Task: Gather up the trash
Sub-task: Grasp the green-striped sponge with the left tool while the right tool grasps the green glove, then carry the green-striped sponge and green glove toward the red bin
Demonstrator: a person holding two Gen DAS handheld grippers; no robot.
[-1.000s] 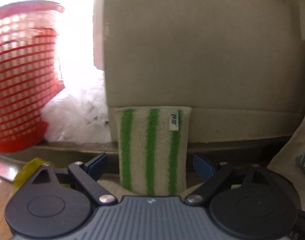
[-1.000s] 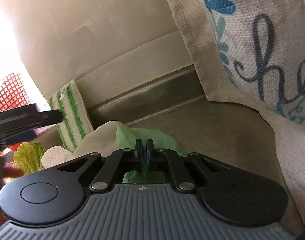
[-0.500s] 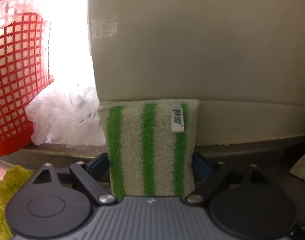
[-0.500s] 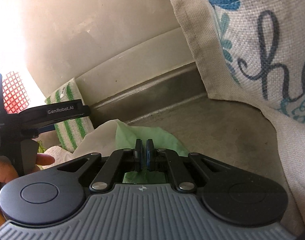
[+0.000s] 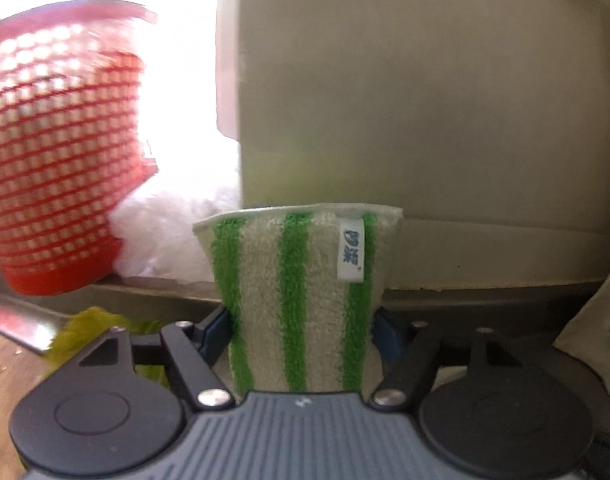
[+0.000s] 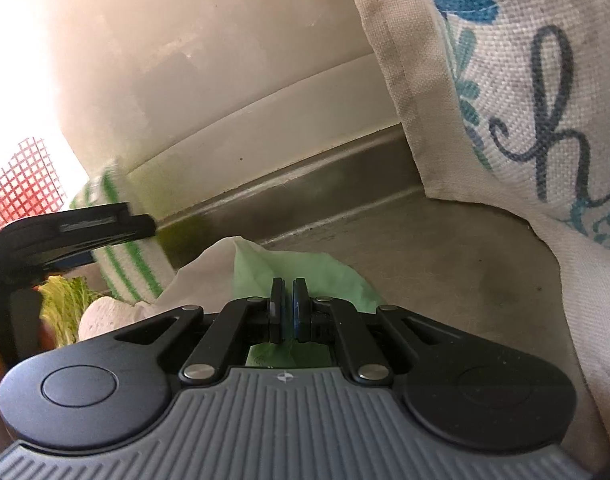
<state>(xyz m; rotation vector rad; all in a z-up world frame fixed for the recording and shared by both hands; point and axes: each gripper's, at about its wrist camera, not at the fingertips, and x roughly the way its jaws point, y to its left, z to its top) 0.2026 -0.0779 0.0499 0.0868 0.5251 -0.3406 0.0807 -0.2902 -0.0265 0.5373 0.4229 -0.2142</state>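
My left gripper (image 5: 301,320) is shut on a green-and-white striped sponge cloth (image 5: 297,280), which stands upright between its blue pads, pinched at the waist. The cloth also shows at the left of the right wrist view (image 6: 121,256), with the left gripper's finger across it. My right gripper (image 6: 287,300) is shut on a pale green and white wrapper (image 6: 273,264) that lies on the grey steel surface. A red mesh basket (image 5: 53,160) stands to the left, with a crumpled white plastic bag (image 5: 173,236) at its foot.
A cream wall panel (image 5: 425,100) with a steel ledge below it runs straight ahead. A printed burlap bag (image 6: 525,100) hangs at the right. Leafy green scraps (image 6: 63,304) and a white round piece (image 6: 105,316) lie at the lower left.
My left gripper has closed on the striped cloth, which now bulges above the pads, and the view has shifted back from the wall. My right gripper holds still on the wrapper.
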